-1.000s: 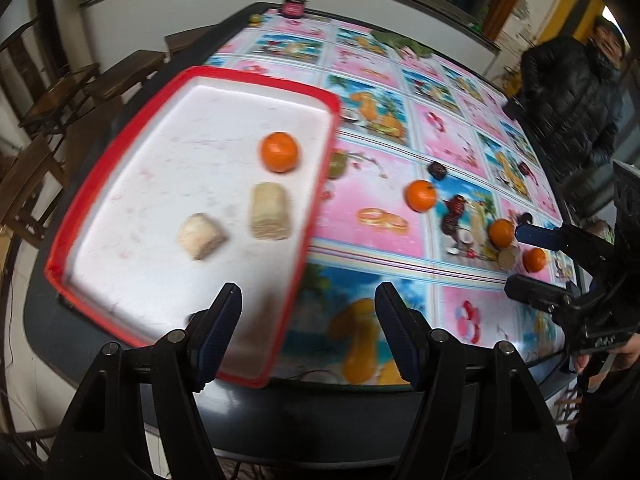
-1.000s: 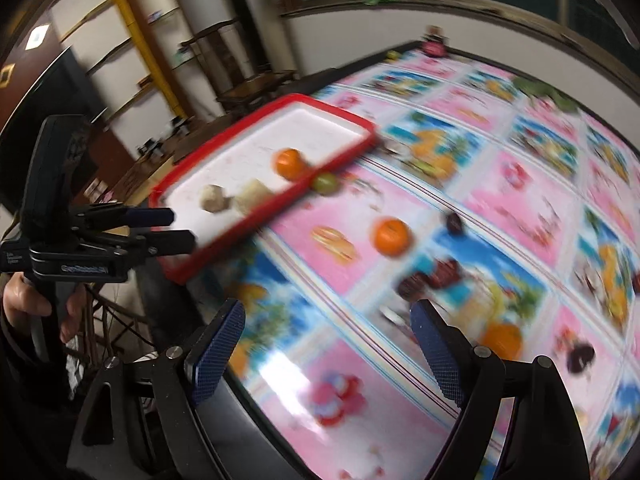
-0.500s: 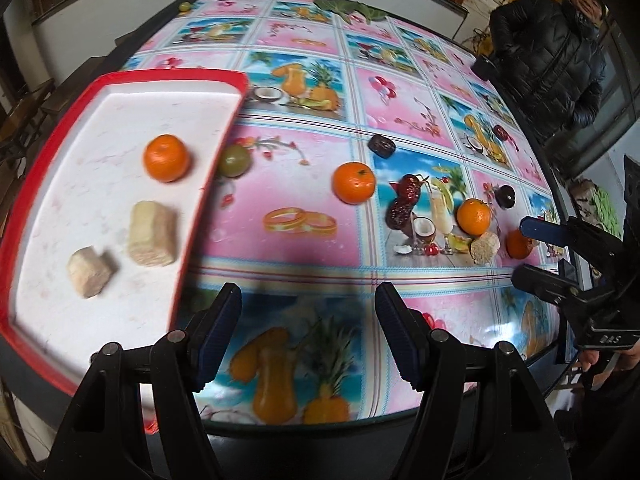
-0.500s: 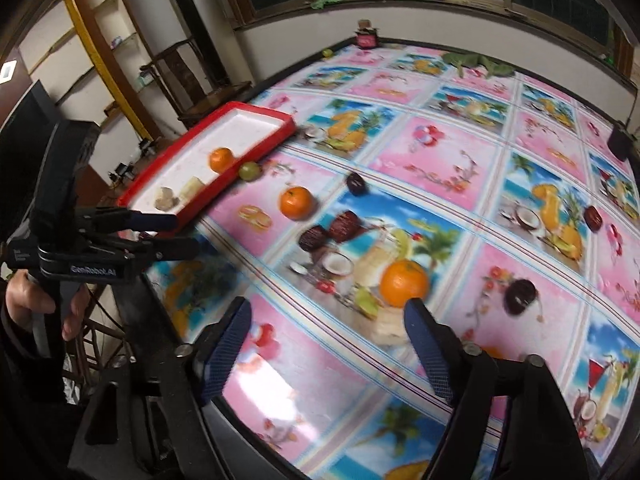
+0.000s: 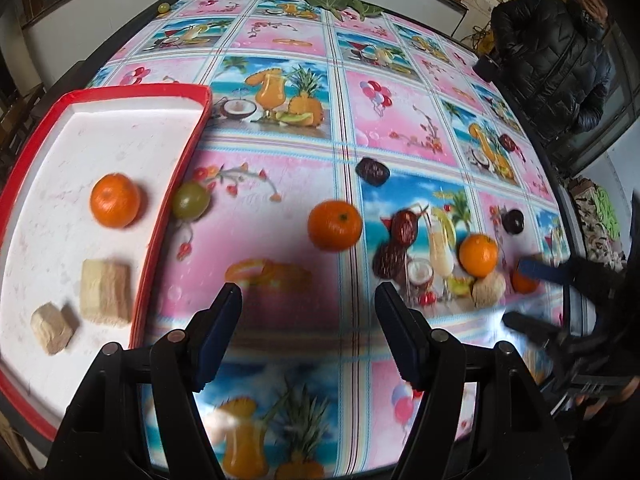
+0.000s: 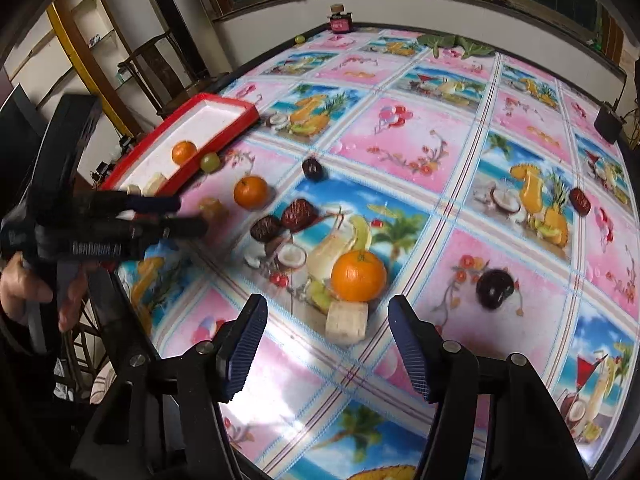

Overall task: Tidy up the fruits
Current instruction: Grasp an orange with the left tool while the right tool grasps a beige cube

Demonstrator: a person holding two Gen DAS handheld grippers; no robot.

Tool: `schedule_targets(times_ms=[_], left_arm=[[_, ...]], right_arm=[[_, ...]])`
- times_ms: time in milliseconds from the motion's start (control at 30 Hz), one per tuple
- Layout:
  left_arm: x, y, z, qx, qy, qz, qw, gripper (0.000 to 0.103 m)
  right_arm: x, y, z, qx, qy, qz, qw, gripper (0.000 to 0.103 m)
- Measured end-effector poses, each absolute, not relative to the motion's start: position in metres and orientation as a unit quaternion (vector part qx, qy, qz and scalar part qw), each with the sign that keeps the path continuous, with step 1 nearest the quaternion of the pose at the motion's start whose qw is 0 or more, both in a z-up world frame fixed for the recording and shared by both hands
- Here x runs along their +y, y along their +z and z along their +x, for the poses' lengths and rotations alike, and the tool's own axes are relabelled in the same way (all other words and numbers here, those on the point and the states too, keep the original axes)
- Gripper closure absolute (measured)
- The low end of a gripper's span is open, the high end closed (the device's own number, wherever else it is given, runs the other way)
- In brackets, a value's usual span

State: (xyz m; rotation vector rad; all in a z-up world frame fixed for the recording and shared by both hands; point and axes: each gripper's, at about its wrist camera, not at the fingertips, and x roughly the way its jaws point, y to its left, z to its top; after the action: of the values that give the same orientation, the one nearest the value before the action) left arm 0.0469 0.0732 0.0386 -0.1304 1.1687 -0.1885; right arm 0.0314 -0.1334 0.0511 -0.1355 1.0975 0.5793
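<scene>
Tray (image 5: 182, 152), red-rimmed, at bench (image 5: 400, 128) edge: held one orange (image 5: 115, 200) and two beige blocks (image 5: 105, 297), apparently as the collecting place. Grape (image 5: 191, 201) touched its outer rim. Loose orange (image 5: 335, 225) lay well right of tray, ahead of left tool (image 5: 308, 330), jaws wide, empty. Right tool (image 6: 328, 344), wide, empty, faced another orange (image 6: 359, 276).

Both grippers have swung off the red tray (image 5: 176, 168), the right gripper (image 6: 328, 344) now nearing an orange (image 6: 359, 276).
</scene>
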Motion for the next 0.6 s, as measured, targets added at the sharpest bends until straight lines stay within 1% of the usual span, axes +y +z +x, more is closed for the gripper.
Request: schedule_targets(times_ms=[100,233,267,400,433,500,567,600], left_arm=[[0.07,0.035,0.057,0.551,-0.088,-0.064,0.827,0.035],[0.064,0.028,0.072,0.555,-0.085,-0.06,0.825,0.035],[0.063,0.026,0.075,0.556,-0.085,-0.061,0.824,0.035],[0.057,0.022,0.085,0.558,-0.085,-0.062,0.823,0.035],[0.056,0.022,0.087,0.557,-0.084,-0.061,0.824,0.035],[0.053,0.02,0.091,0.556,-0.082,-0.055,0.826,0.04],[0.05,0.019,0.093,0.552,-0.077,-0.044,0.829,0.053],[0.049,0.018,0.094,0.551,-0.075,-0.038,0.83,0.055]], right_arm=[[-0.133,0.04,0.028,0.523,0.268,-0.071,0.806,0.044],[-0.137,0.029,0.033,0.533,0.251,-0.07,0.805,0.044],[-0.137,0.026,0.034,0.535,0.249,-0.071,0.804,0.047],[-0.134,0.02,0.035,0.54,0.251,-0.069,0.801,0.067],[-0.132,0.02,0.035,0.539,0.251,-0.071,0.801,0.07],[-0.13,0.019,0.035,0.538,0.248,-0.076,0.802,0.076],[-0.129,0.019,0.035,0.537,0.249,-0.078,0.802,0.078],[-0.129,0.019,0.034,0.537,0.248,-0.079,0.802,0.078]])
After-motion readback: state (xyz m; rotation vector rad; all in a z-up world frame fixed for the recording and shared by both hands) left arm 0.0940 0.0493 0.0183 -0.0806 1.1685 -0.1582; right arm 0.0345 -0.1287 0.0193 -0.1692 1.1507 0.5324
